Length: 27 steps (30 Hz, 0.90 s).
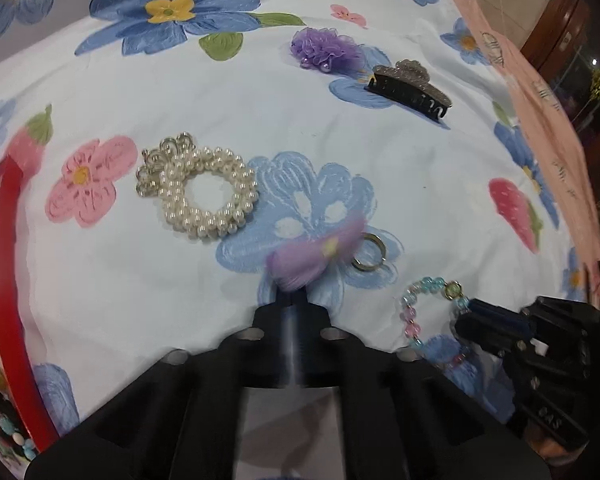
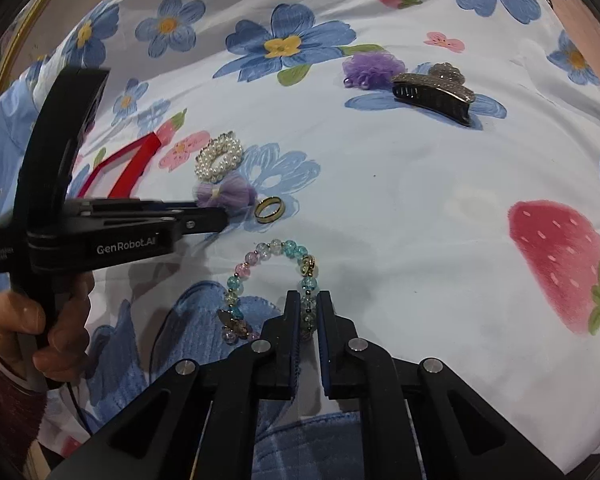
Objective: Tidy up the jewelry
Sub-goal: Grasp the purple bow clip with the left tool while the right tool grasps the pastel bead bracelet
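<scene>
Glossy metal ring (image 2: 270, 209), matt cloth bedsheet (image 2: 400, 200)

On the bedsheet (image 2: 400, 208), the beaded bracelet (image 2: 276, 280) lies nearest, its right side between the closed-in fingers of the right gripper (image 2: 309, 308). Just beyond it to the left sits the ring (image 2: 269, 209), with the flower clip (image 2: 224, 194) held in the left gripper (image 1: 291, 294) just left of the ring and the pearl scrunchie (image 2: 218, 156) behind that. Far right lie the hair claw (image 2: 434, 94) and, left of it, the ruffled flower (image 2: 374, 68); the box (image 1: 4, 248) stands at the left edge
</scene>
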{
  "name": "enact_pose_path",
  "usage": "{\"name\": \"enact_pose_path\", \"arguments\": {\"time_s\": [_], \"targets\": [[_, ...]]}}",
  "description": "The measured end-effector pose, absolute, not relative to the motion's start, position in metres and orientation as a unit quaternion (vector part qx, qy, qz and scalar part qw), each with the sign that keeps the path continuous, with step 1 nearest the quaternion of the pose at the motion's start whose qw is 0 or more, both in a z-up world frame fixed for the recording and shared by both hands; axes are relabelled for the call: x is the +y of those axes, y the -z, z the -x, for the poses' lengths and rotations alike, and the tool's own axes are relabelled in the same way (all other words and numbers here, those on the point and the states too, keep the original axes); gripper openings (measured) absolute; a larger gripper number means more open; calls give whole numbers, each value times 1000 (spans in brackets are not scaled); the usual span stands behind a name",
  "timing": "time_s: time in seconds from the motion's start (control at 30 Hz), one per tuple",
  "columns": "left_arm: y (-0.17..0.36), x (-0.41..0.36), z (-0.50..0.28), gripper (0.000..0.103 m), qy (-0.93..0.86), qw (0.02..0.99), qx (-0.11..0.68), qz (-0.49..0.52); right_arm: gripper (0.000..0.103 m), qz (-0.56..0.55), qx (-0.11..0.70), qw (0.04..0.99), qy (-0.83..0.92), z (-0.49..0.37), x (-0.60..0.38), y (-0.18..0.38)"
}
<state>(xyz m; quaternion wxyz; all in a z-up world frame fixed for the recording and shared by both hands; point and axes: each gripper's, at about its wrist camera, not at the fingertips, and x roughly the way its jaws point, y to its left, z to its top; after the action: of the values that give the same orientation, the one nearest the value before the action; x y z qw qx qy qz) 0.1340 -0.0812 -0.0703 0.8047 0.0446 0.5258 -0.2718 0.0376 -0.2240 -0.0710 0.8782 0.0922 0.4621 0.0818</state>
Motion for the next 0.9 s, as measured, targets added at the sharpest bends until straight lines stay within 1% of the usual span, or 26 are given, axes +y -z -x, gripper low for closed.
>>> {"name": "enact_pose_path", "arguments": {"time_s": [0.2, 0.33, 0.37, 0.4, 0.47, 0.53, 0.7, 0.8, 0.83, 0.87, 0.9], "targets": [[56, -57, -119, 0, 270, 818, 508, -15, 7, -99, 444, 886, -93, -34, -220, 55], [47, -58, -116, 1, 272, 824, 497, -21, 7, -97, 434, 890, -98, -34, -217, 46], [46, -62, -119, 8, 269, 824, 497, -31, 7, -100, 433, 890, -99, -33, -218, 45], [46, -66, -121, 13, 269, 824, 496, -43, 7, -105, 432, 890, -100, -32, -219, 44], [46, -76, -127, 29, 270, 825, 492, -62, 8, -116, 429, 890, -103, -30, -223, 41], [48, -85, -136, 35, 273, 821, 497, -70, 8, -123, 427, 890, -102, -28, -227, 39], [63, -108, -160, 35, 267, 810, 518, -72, 8, -140, 422, 891, -97, -22, -242, 35], [72, -110, -171, 35, 266, 805, 527, -50, 8, -148, 422, 889, -96, -21, -249, 36], [72, -109, -173, 32, 268, 806, 526, -44, 8, -149, 422, 889, -95, -21, -249, 37], [71, -108, -174, 19, 268, 807, 525, -39, 8, -151, 423, 888, -96, -21, -250, 38], [70, -107, -175, 10, 268, 809, 523, -34, 8, -154, 424, 887, -97, -20, -250, 38]]}}
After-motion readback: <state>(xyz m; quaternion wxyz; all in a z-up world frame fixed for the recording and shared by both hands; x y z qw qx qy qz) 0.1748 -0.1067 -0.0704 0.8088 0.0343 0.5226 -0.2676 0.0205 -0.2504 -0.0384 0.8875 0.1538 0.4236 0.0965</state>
